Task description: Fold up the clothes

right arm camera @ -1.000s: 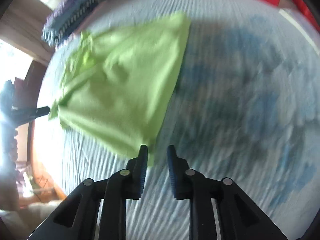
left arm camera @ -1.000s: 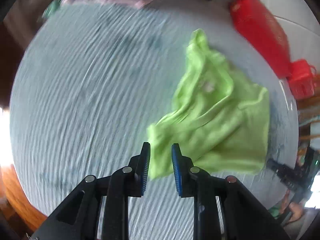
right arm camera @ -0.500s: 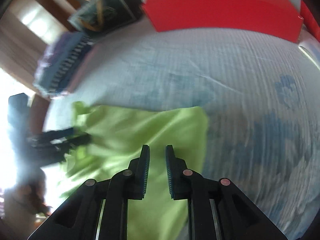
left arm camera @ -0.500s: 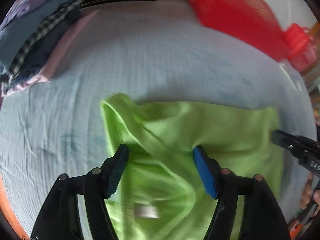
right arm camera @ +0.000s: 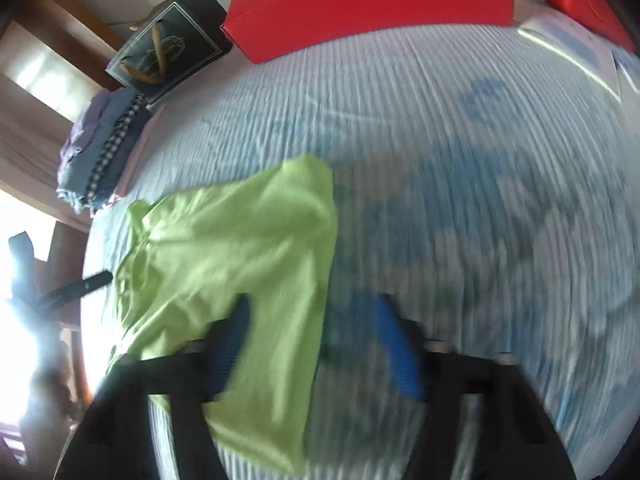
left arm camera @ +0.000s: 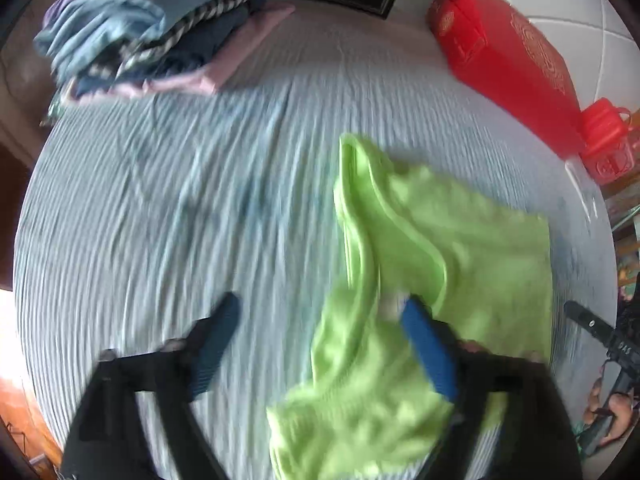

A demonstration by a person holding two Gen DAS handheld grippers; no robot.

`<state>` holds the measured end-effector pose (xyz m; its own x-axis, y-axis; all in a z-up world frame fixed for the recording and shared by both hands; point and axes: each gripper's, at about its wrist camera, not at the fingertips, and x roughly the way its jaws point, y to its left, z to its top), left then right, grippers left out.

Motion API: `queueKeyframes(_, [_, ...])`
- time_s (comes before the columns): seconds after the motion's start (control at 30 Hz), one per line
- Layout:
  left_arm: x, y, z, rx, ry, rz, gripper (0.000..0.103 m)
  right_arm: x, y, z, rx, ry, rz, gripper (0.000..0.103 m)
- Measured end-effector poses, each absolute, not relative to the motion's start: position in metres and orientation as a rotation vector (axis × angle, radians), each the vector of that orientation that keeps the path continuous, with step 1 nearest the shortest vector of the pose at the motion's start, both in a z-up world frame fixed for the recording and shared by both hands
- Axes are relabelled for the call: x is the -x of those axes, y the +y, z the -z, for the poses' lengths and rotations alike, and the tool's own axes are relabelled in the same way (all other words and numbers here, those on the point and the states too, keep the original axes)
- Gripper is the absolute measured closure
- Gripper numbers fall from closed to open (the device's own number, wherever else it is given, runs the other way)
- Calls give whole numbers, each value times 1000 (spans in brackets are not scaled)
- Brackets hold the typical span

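Observation:
A lime green garment [left arm camera: 452,248] lies rumpled on the light blue ribbed bed cover [left arm camera: 160,220]. My left gripper [left arm camera: 320,316] is open wide, hovering over the garment's left edge near its neckline; its right finger is over the fabric. In the right wrist view the garment [right arm camera: 224,256] lies left of centre. My right gripper [right arm camera: 316,312] is open wide, straddling the garment's right edge, its left finger over the cloth. Both views are blurred by motion.
A stack of folded clothes [left arm camera: 152,28] sits at the far left of the bed. Red boxes [left arm camera: 512,60] and a dark framed book [right arm camera: 168,48] lie along the far edge. The other gripper shows at each view's side [left arm camera: 600,332].
My right gripper has opened from shut to wide. My left gripper, shut a second ago, stays wide open and has shifted left, off the garment's middle. The garment now lies loose on the bed.

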<state>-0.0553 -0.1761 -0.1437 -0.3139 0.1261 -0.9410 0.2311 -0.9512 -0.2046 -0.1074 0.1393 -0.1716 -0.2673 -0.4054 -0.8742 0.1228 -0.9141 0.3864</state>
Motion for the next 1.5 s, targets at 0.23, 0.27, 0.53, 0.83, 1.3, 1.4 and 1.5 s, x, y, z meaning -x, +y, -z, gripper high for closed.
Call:
queueKeyframes(0.23, [23,-165,165,-1871,508,2361,13,81,136,175,-1670,-380,2188,26])
queueKeyframes(0.27, [23,-159,168,-1867,468,2360,12,81,134,177,-1674,-383,2187,27])
queueKeyframes(0.53, [24,-139,164,-1939,421,2314,52,110,123,179,-1632,-313,2244,61])
queueKeyframes(0.83, [29,-123,168,-1979,319,2341,32,159,107,183,-1588,-131,2274,52])
queueKeyframes(1.3, [32,-135,160,-1979,375,2369,79,172,82,196,-1595,41,2095,90])
queueKeyframes(1.4, [33,-135,162,-1976,411,2360,79,171,73,195,-1585,143,2086,89])
queueKeyframes(1.5, [31,-114,168,-1972,390,2366,81,167,69,196,-1581,179,2096,89])
